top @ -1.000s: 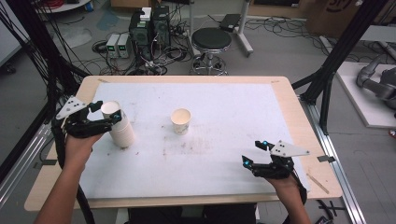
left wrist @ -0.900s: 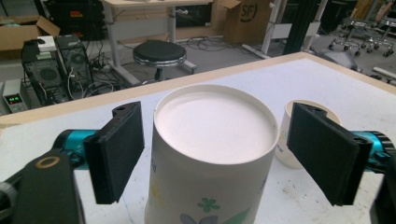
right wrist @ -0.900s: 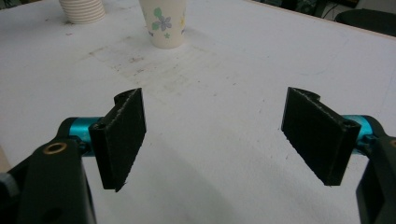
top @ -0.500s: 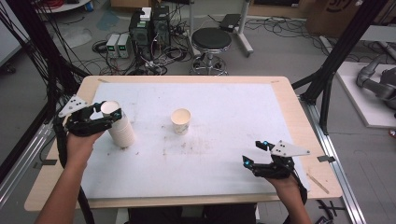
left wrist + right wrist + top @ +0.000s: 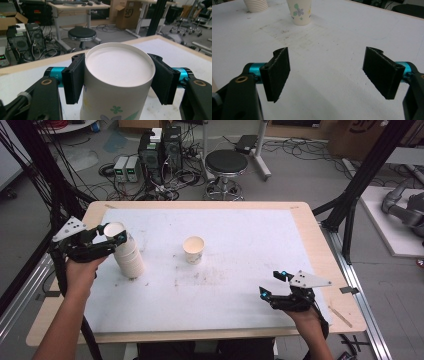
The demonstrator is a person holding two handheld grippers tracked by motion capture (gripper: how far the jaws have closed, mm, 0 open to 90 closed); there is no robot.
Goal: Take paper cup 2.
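A stack of upturned white paper cups (image 5: 132, 262) stands at the table's left. My left gripper (image 5: 114, 235) is shut on the stack's top cup (image 5: 114, 228). In the left gripper view both black pads press the sides of that cup (image 5: 118, 65), whose bottom faces up and whose wall carries a green flower print. A single upright flower-printed cup (image 5: 193, 249) stands near the table's middle. My right gripper (image 5: 269, 284) hovers open near the front right, over bare table. In the right gripper view, the single cup (image 5: 300, 11) and the stack's base (image 5: 255, 5) lie far ahead of the open right gripper (image 5: 327, 72).
The table (image 5: 240, 295) has a white, slightly stained top with a wooden border. Behind the far edge stand a black stool (image 5: 226, 164), computer boxes (image 5: 160, 147) and tangled cables on the floor. Black frame posts rise at both sides.
The top cup, held by my left gripper, has risen slightly and shifted a little left on the stack. My right gripper has stayed in place, open.
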